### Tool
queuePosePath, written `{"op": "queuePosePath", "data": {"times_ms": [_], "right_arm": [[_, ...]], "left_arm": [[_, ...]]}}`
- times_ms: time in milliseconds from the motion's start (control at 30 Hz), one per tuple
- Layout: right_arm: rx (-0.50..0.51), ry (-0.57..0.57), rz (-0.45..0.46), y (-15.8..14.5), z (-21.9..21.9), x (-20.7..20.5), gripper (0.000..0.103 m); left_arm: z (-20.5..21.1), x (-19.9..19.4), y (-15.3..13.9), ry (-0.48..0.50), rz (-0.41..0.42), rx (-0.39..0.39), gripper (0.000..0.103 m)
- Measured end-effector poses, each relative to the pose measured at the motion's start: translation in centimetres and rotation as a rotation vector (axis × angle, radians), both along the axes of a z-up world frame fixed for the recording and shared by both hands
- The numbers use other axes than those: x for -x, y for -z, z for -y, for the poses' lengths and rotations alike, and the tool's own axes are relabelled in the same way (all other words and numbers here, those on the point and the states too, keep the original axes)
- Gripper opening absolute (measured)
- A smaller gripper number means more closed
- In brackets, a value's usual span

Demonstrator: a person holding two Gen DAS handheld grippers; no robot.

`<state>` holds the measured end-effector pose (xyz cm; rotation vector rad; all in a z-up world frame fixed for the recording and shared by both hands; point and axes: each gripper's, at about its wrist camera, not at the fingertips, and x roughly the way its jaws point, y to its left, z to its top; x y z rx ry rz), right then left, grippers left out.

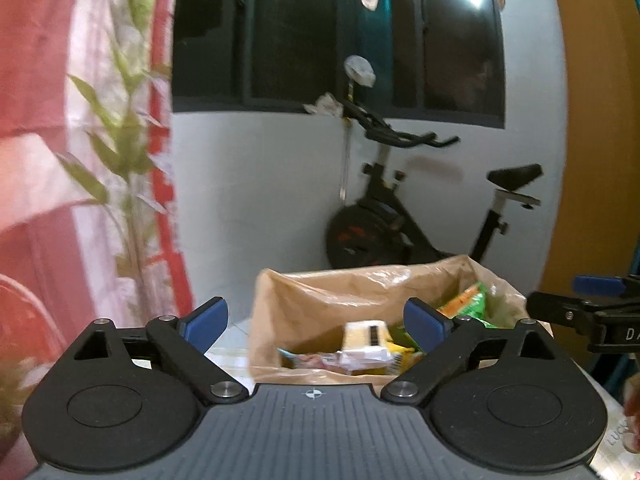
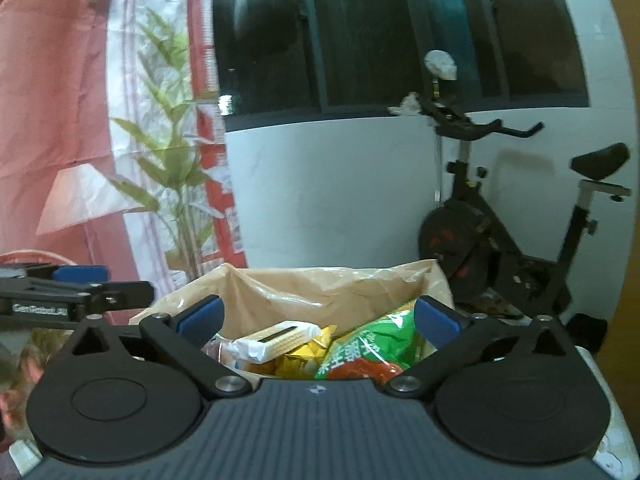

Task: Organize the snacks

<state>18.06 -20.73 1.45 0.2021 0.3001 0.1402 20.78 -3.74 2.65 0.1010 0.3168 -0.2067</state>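
Observation:
A brown paper bag stands open on the table, with several snack packets inside. Among them are a white wafer pack and a green packet. My left gripper hovers just before the bag's near rim, open, with nothing between its blue pads. In the right wrist view the same bag holds the wafer pack, a yellow packet and the green packet. My right gripper is wide open above the bag's near edge, holding nothing. Each gripper shows at the edge of the other's view.
A black exercise bike stands against the white wall behind the bag, under a dark window. A red and white curtain with a leafy plant hangs at the left. A wooden panel borders the right.

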Motion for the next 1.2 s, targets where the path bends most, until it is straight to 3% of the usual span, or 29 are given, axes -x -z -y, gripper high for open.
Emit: {"op": "queuePosePath", "data": {"times_ms": [267, 467, 1200], "right_arm": [[-0.031, 0.046, -0.027, -1.7, -0.2, 3.5, 0.103], [0.012, 0.06, -0.03, -2.3, -1.0, 5.9, 0.103], [0.033, 0.05, -0.004, -3.4, -1.6, 7.7, 0.103]], "left_arm": [[-1.4, 3.8, -1.7, -0.054, 0.024, 0.022, 0.098], [-2.2, 5.5, -1.8, -0.059, 0.018, 0.044, 0.098], [-2.4, 6.3, -1.9, -0.058, 0.022, 0.029, 0.097]]}}
